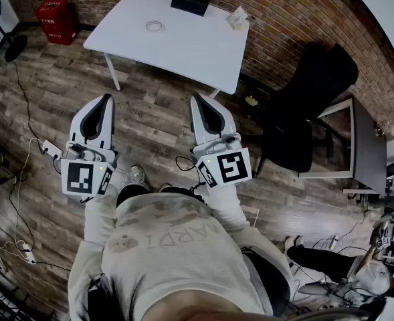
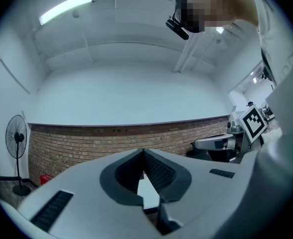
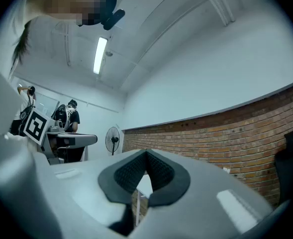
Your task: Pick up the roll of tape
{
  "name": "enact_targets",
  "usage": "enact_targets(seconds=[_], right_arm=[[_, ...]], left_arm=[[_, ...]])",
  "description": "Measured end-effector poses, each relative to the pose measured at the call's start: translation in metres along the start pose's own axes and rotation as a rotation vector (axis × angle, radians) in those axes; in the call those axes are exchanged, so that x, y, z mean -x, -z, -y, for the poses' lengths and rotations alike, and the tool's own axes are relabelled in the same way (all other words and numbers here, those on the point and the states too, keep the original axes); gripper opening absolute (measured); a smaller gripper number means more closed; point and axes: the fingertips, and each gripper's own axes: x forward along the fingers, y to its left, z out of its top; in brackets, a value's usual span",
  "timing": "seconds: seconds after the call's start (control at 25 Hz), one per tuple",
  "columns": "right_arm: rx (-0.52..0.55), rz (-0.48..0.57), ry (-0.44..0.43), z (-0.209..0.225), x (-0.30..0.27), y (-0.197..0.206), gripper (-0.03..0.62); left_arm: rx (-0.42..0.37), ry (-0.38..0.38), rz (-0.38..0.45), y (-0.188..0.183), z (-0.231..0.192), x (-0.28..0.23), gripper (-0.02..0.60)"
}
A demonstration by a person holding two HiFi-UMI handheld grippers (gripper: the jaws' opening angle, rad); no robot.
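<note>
On the far white rectangular desk (image 1: 183, 49) the small pale tape roll (image 1: 154, 25) lies well apart from left gripper (image 1: 106, 100) and right gripper (image 1: 198, 99), whose jaws are closed and empty and, unopened, would likely shove it.

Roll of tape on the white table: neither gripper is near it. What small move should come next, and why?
Probably step toward the white table, carrying the left gripper toward the roll of tape and opening it. Both it and the right gripper are shut, empty, over the floor, short of the table.
</note>
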Motion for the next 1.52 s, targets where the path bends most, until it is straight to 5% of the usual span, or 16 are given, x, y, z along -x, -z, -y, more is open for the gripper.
enact_targets(seconds=[1.52], right_arm=[[-0.026, -0.021, 0.165, -0.012, -0.160, 0.039, 0.011]], left_arm=[[0.033, 0.155, -0.010, 0.046, -0.155, -0.083, 0.002]])
